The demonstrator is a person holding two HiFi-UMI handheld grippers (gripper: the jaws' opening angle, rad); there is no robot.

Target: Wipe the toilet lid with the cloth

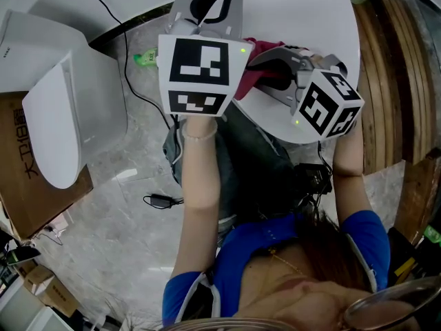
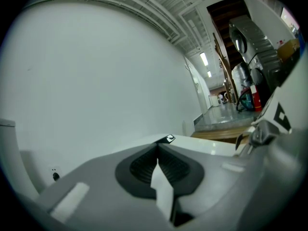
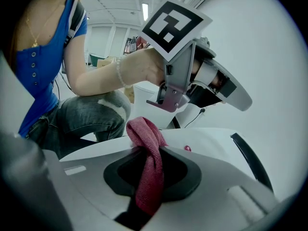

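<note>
Head view, left to right: the toilet lid (image 1: 65, 126) sits at the far left, well apart from both grippers and not yet touched. The left gripper (image 1: 210, 2) is held up in front of the person. Its jaws are pressed together with nothing between them.

Just right of it is the cloth (image 1: 256, 74), red, held over a white round top (image 1: 310, 12). The right gripper (image 1: 272, 71) is clamped on the cloth.

Handling, as a judgement: the cloth is soft, light and limp, and nothing about it can break. It will drape and fold under any contact. The present hold along its middle looks suitable, since it leaves a bunched end free to meet the lid.

Orientation: in the right gripper view the cloth's long axis runs along the jaws. It passes from the base of the pads out past the tips. The bunched end points toward the left gripper.
</note>
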